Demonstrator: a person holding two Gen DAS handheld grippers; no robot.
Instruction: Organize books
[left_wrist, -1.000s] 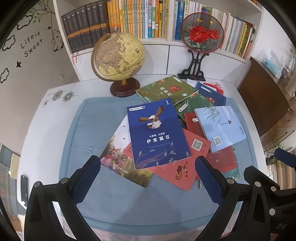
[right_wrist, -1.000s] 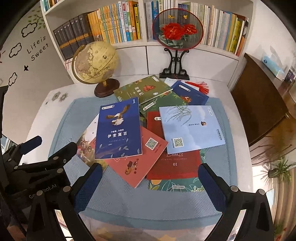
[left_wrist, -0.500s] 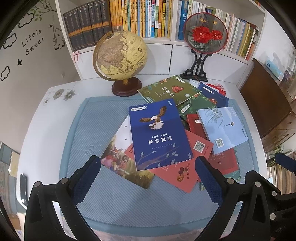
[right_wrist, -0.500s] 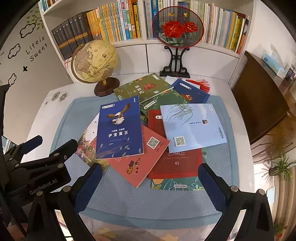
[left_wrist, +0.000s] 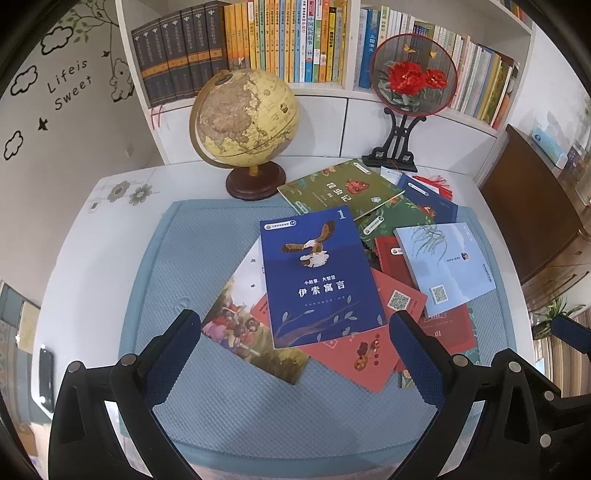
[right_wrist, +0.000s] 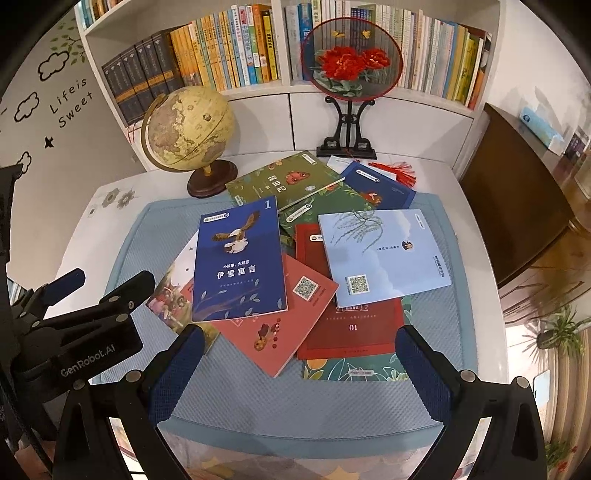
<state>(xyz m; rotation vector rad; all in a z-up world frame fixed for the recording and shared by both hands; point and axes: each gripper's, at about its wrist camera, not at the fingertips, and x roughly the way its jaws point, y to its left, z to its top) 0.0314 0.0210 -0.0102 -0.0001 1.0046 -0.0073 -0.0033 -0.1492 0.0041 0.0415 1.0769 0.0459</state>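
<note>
Scattered books (left_wrist: 317, 280) on blue mat (left_wrist: 184, 258), bookshelf (left_wrist: 280, 40) behind; both tools wide open, empty.

Dark blue book (left_wrist: 317, 278) on top: brown-and-white eagle, white lettering, paler leafy sprig at the foot. Coral-red book (right_wrist: 280, 325) beneath: small flower motif. Pale blue book (right_wrist: 382, 254): green willow strands. Deep red book (right_wrist: 351, 328): white "01". Green book (left_wrist: 340, 190): red motif, leaf pattern. Mat (left_wrist: 207, 266): blue-grey, quilted dot texture, lighter border. Table (left_wrist: 92, 240): white, grey flower decals. Globe (left_wrist: 245, 118): yellowed tan, dark brown base. Round fan (right_wrist: 351, 61): red rim, red peonies on dark gauze, black stand.
</note>
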